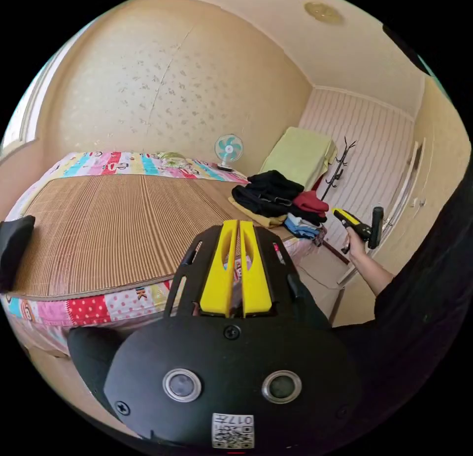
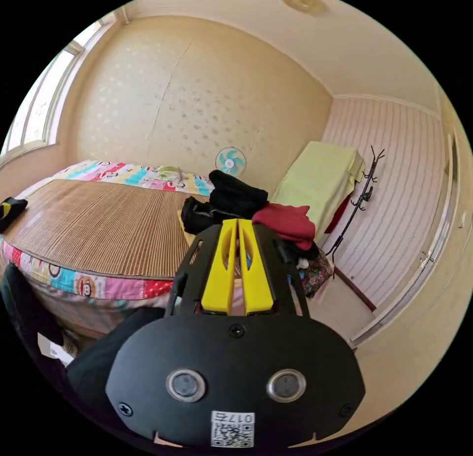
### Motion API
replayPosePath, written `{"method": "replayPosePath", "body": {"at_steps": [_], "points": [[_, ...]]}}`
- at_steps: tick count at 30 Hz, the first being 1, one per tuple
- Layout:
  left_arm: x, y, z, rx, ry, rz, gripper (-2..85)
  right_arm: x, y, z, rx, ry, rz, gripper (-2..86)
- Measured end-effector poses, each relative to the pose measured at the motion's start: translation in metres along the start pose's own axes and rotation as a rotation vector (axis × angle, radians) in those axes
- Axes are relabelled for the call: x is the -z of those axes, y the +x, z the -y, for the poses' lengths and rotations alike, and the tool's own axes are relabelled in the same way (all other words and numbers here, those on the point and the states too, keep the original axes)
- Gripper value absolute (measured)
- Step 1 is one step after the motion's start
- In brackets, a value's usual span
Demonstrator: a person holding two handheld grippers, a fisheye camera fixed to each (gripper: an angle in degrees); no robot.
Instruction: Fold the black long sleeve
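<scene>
Nothing picked yet: both claws, left gripper [image 1: 239, 224] and right gripper [image 2: 238, 223], pressed together, empty; next, reach the clothes pile [image 2: 236, 200] at twelve o'clock.

This is a bedroom in a home. A bed [image 1: 98, 229] takes up much of the room, topped with a woven bamboo mat [image 2: 98, 224] over a bright cartoon-print sheet [image 1: 84, 308]. A pile of clothes [image 1: 281, 202] sits at its far corner, near a small desk fan [image 1: 228, 149]. A coat stand [image 2: 357, 200] leans by the striped wall, beside what may be a cloth-draped piece of furniture [image 2: 320, 180]. Patterned wallpaper [image 2: 197, 106], a window [image 2: 34, 111] and a ceiling fitting [image 2: 303, 3] complete it.
</scene>
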State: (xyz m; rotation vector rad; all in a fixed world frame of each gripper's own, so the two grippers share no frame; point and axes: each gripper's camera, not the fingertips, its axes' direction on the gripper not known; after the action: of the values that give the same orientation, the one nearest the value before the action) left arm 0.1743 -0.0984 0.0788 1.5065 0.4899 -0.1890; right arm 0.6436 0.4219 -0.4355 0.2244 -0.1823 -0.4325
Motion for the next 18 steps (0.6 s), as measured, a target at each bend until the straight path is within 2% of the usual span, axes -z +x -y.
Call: {"method": "replayPosePath", "body": {"at_steps": [4, 8, 11, 13, 16, 18], "points": [[-0.001, 0.018, 0.0, 0.052, 0.003, -0.068, -0.5, -0.05, 0.079, 0.01, -0.26, -0.233, 0.076, 5.2], [0.022, 0.017, -0.009, 0.058, -0.031, 0.083, -0.3, -0.09, 0.124, 0.053, -0.368, -0.126, 0.283, 10.5], [0.046, -0.002, -0.018, 0.142, -0.038, 0.156, 0.3, -0.145, 0.156, 0.084, -0.507, -0.172, 0.351, 12.5], [0.06, -0.013, -0.024, 0.196, -0.028, 0.197, 0.6, -0.19, 0.171, 0.092, -0.617, -0.25, 0.457, 12.1], [0.08, -0.026, -0.032, 0.275, 0.007, 0.254, 0.6, -0.256, 0.171, 0.093, -0.763, -0.406, 0.664, 7.1], [0.094, -0.028, -0.036, 0.308, 0.047, 0.288, 0.0, -0.241, 0.152, 0.116, -0.742, -0.229, 0.765, 5.0]]}}
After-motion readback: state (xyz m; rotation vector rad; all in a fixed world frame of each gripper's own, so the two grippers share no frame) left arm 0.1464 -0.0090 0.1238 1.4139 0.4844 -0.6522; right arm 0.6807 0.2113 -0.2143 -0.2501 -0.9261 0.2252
